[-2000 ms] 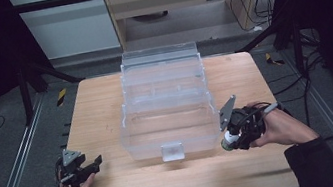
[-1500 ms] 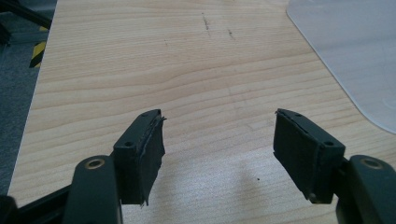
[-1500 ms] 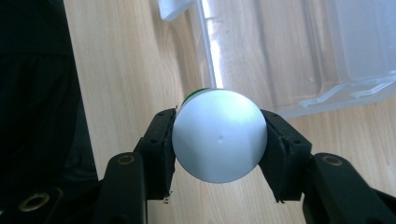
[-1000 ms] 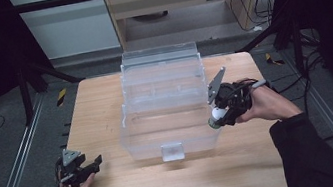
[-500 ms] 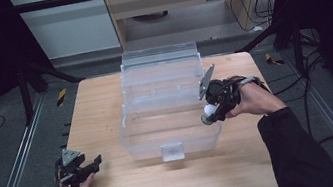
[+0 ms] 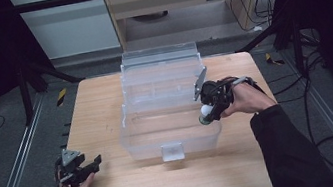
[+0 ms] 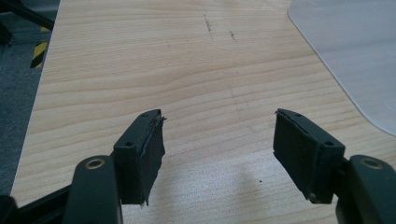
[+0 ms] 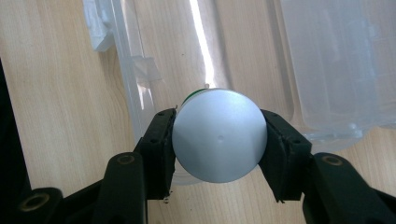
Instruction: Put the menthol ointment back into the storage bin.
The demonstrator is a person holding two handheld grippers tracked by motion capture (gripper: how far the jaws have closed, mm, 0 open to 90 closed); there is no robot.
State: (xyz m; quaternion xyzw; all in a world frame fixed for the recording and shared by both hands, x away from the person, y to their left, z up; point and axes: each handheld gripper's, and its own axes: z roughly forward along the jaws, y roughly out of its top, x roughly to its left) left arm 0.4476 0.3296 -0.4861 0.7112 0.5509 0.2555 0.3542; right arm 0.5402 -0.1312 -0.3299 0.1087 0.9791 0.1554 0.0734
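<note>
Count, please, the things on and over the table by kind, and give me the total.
Clear plastic box: 1
Silver-ended can with a green edge, held in the right gripper: 1
Grippers, including the left gripper with open jaws: 2
Total: 4

From the right gripper's camera the can (image 8: 219, 140) shows just its round silver end and a sliver of green; its body is hidden behind that. The clear box (image 8: 327, 60) runs off the top edge, and the left gripper's camera cuts it (image 7: 355, 51) at the right.
</note>
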